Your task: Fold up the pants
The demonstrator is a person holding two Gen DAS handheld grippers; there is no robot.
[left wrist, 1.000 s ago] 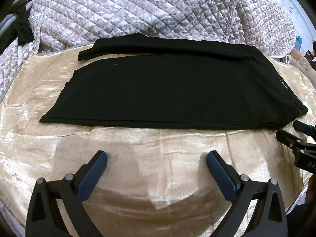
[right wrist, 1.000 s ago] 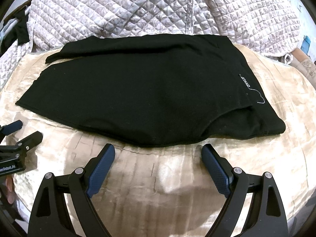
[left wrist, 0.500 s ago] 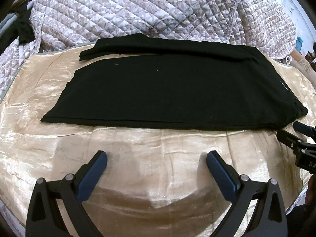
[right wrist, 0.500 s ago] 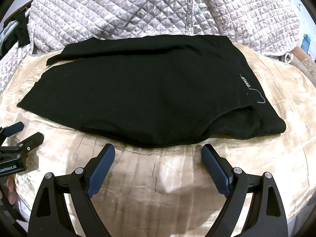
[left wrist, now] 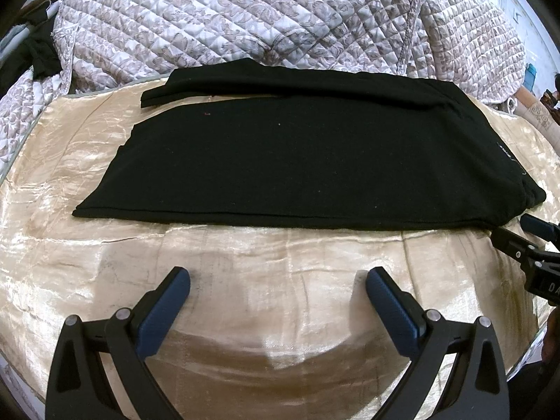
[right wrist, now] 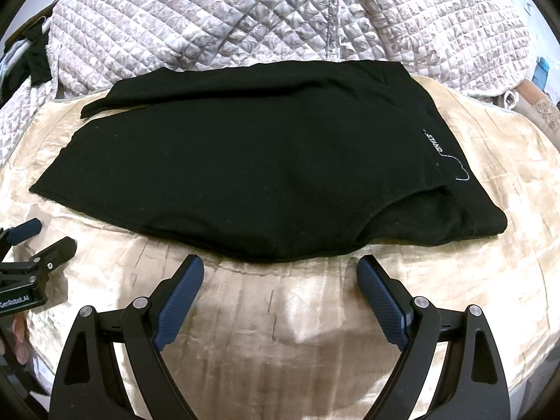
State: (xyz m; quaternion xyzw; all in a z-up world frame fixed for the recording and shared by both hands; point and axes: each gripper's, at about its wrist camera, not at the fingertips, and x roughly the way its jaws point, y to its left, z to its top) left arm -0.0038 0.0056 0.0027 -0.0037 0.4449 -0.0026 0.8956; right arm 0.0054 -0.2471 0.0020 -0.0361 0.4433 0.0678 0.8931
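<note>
Black pants [left wrist: 308, 161] lie flat on a shiny beige bedspread [left wrist: 266, 262], one leg folded over the other, waistband at the right, cuffs at the left. They also show in the right wrist view [right wrist: 245, 175], with a white "STAND" label [right wrist: 434, 143] near the waist. My left gripper [left wrist: 276, 280] is open and empty, hovering over the bedspread just in front of the pants' near edge. My right gripper [right wrist: 280, 269] is open and empty, close to the near edge by the waist. Each gripper shows at the edge of the other's view.
A quilted grey-white blanket [left wrist: 280, 17] is piled behind the pants. Dark clothing [left wrist: 38, 56] lies at the far left. The bedspread [right wrist: 280, 332] extends in front of the pants. A person's hand [right wrist: 17, 336] holds the left gripper at the left edge.
Both grippers have barely moved; the views shifted only slightly. The pants lie as before.
</note>
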